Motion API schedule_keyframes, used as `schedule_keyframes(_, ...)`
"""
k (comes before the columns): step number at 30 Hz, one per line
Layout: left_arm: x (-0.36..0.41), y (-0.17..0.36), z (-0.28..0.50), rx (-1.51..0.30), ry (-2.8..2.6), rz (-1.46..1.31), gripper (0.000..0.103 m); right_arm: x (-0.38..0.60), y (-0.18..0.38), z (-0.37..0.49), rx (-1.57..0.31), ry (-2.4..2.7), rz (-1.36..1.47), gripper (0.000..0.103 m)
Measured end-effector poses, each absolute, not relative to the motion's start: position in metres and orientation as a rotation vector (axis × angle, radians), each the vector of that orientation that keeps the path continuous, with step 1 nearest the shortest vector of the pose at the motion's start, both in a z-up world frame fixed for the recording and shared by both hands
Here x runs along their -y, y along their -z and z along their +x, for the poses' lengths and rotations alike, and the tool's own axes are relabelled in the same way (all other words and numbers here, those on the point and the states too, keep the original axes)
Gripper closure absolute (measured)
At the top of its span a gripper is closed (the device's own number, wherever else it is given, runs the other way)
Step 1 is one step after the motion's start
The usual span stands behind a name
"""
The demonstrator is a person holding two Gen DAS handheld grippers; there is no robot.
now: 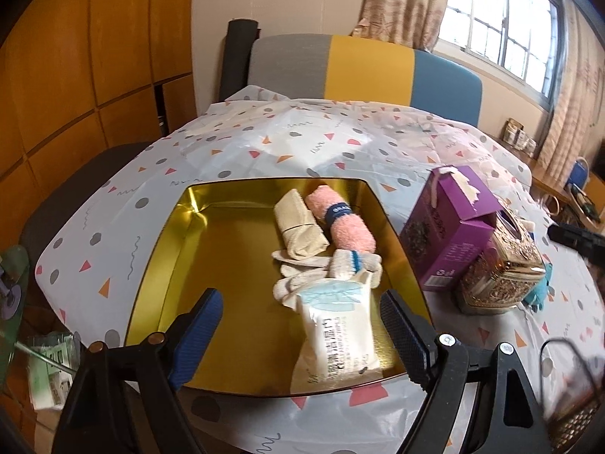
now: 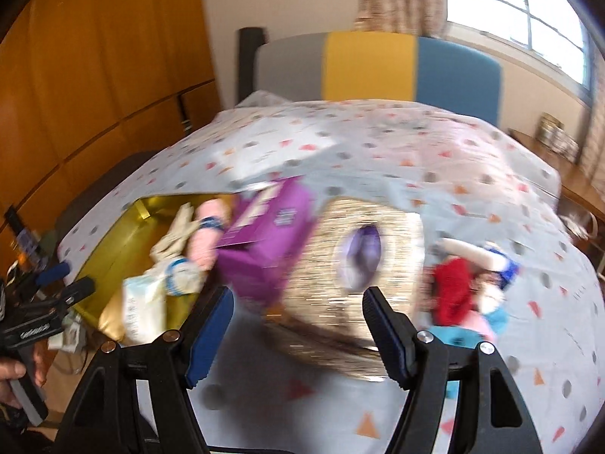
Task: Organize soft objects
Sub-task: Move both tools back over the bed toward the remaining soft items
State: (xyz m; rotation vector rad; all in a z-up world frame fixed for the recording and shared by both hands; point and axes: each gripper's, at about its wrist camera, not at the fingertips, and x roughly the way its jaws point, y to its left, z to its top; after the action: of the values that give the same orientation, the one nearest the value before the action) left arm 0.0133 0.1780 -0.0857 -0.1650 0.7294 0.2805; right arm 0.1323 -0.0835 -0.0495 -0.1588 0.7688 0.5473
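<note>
From the left wrist camera, the left tongs (image 1: 302, 335) hang spread wide over the near end of a gold tin tray (image 1: 211, 257), nothing pinched between the blue pads. The tray sits on a surface covered by a patterned cloth (image 1: 264, 143) dotted with grey spots and coloured triangles. Inside the tray, towards its right side, the soft things are gathered: a rolled beige cloth (image 1: 300, 229) lies against a rolled pink towel (image 1: 340, 223) with a dark band, white socks (image 1: 321, 272) with a blue stripe lie just in front of them, and a white pack of wipes (image 1: 336, 336) lies nearest the tongs, overlapping the socks. Just right of the tray stands a purple carton (image 1: 450, 227), and touching it a gold ornate tissue box (image 1: 503, 265). A grey, yellow and blue chair back (image 1: 363, 68) rises behind the surface.

From the right wrist camera, heavily blurred, the right tongs (image 2: 298, 335) are also spread, empty, above the tissue box (image 2: 340, 261). The purple carton (image 2: 264, 242) and the tray (image 2: 124, 234) lie to their left. To the right, on the cloth, sits a heap of soft items (image 2: 469, 287), red, pink and blue; I cannot tell what each is. A hand (image 2: 19, 372) holding the other tool shows at the lower left.
</note>
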Motion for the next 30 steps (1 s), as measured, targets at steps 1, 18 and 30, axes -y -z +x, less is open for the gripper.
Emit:
schedule_keyframes(1,-0.175,0.086,0.014,-0.732,-0.272,-0.160,0.017,0.096,0.048,0.137,-0.764,-0.516,-0.145,0.031)
schedule_keyframes(18,-0.121,0.079,0.030,-0.745,-0.136,-0.056,0.017,0.316,0.100,0.214,-0.813,0.164,0.189,0.031)
schedule_keyframes(30,-0.065,0.087,0.041,-0.784,0.001,0.037,0.017,0.373,0.122,0.207,-0.899,0.216,0.568,0.031)
